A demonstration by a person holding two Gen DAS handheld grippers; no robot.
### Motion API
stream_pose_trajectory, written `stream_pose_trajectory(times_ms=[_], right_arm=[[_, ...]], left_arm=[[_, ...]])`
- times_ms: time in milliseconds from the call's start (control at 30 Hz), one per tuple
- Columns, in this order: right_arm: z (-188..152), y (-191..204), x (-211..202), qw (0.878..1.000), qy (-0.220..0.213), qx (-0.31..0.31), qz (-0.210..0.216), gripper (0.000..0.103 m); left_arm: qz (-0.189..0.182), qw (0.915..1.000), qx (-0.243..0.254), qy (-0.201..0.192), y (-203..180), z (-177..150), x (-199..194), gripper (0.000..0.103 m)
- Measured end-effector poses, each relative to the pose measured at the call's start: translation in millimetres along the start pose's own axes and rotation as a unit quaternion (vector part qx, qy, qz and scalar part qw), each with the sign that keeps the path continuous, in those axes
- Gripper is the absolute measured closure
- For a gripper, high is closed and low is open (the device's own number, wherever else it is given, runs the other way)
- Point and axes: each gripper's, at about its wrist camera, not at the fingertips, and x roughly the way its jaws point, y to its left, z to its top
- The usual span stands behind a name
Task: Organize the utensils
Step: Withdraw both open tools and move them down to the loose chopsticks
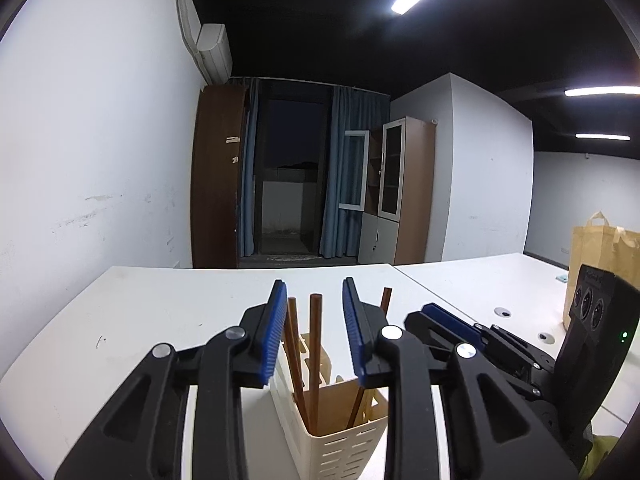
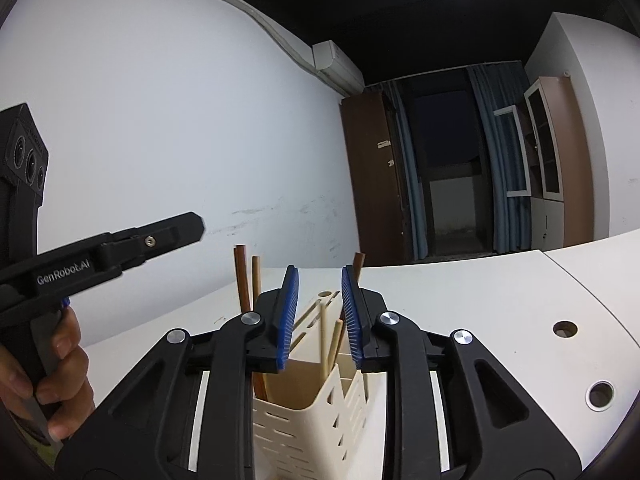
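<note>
A cream slotted utensil holder [image 1: 340,440] stands on the white table [image 1: 140,320], close below both grippers. It also shows in the right wrist view [image 2: 312,420]. Brown chopsticks [image 1: 316,360] stand upright in it, and lighter chopsticks [image 2: 332,344] lean inside. My left gripper [image 1: 314,328] is open and empty, just above the holder with two chopsticks rising between its blue pads. My right gripper [image 2: 320,312] is open and empty above the holder. It appears at the right of the left wrist view [image 1: 452,320]. The left gripper shows at the left of the right wrist view [image 2: 120,248].
A brown paper bag [image 1: 600,248] stands at the table's far right. Cable holes [image 2: 564,330] are set in the tabletop on the right. A white wall runs along the left; cabinets and a dark doorway stand at the back.
</note>
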Motion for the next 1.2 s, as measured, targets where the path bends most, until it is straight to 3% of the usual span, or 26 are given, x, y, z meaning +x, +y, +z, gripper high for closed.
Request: stream_pose_trajectory(times_ms=[200, 500, 600, 700, 900, 1100, 1200], right_arm=[[3, -3, -5, 1.0, 0.006, 0.001, -0.01, 0.074], [5, 3, -25, 0.999, 0.036, -0.012, -0.023, 0.071], [6, 6, -33, 0.999, 0.046, -0.012, -0.025, 0.067], [4, 10, -42, 0.997, 0.063, -0.016, -0.028, 0.065], [-9, 15, -59, 0.995, 0.091, -0.007, -0.026, 0.058], [-27, 16, -55, 0.991, 0.135, 0.002, -0.024, 0.052], [-38, 19, -48, 0.987, 0.161, -0.002, -0.027, 0.05]], left_arm=[[0.004, 1.0, -0.005, 0.004, 2, -1, -7, 0.074], [0.017, 0.9995, 0.001, 0.028, -4, -10, -23, 0.069], [0.018, 0.9992, -0.001, 0.036, -5, -13, -33, 0.06], [0.022, 0.9984, -0.003, 0.053, -5, -16, -42, 0.06], [0.021, 0.9972, -0.006, 0.072, -4, -43, -58, 0.057], [0.021, 0.9939, -0.006, 0.108, -1, -67, -54, 0.056], [0.022, 0.9919, -0.012, 0.125, 4, -78, -53, 0.051]])
